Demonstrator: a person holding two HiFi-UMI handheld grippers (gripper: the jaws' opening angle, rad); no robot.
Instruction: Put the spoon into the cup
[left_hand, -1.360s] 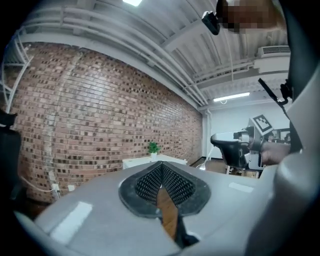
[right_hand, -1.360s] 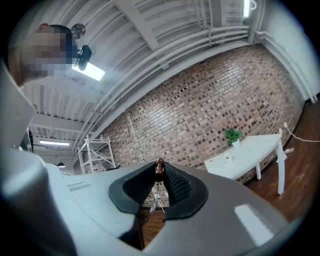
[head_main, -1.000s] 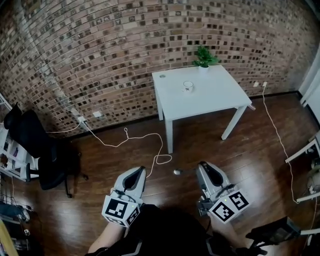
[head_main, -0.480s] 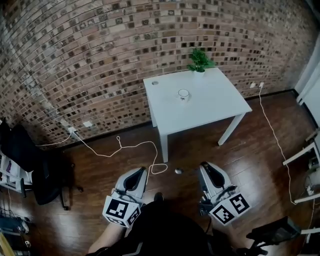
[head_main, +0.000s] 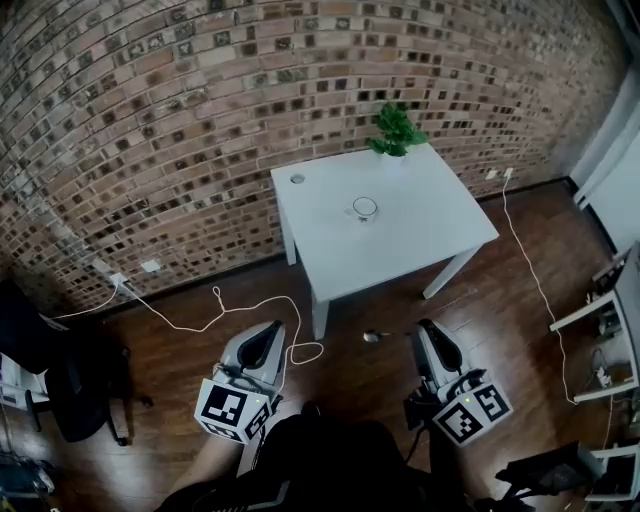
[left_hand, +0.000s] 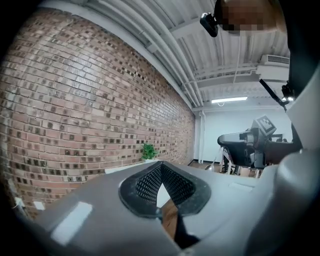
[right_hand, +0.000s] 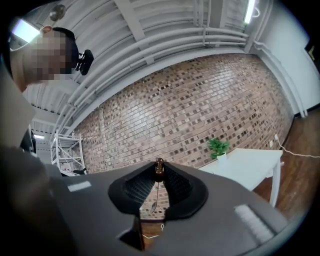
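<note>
A small glass cup (head_main: 365, 208) stands near the middle of the white table (head_main: 430, 230), far ahead of both grippers. My right gripper (head_main: 431, 338) is low in the head view, shut on the handle of a metal spoon (head_main: 376, 337) whose bowl sticks out to its left over the wooden floor. In the right gripper view (right_hand: 159, 166) the spoon (right_hand: 153, 204) is pinched at the jaw tips. My left gripper (head_main: 264, 340) is at the lower left, its jaws (left_hand: 160, 164) closed tip to tip with nothing between them.
A green potted plant (head_main: 396, 130) stands at the table's far edge by the brick wall. A white cable (head_main: 250, 303) loops over the floor before the table's near leg (head_main: 320, 318). A black chair (head_main: 60, 395) is at the left and white shelving (head_main: 610, 300) at the right.
Both grippers and the head have moved forward toward the table, which now looks larger and sits further left. The spoon stays in the right gripper.
</note>
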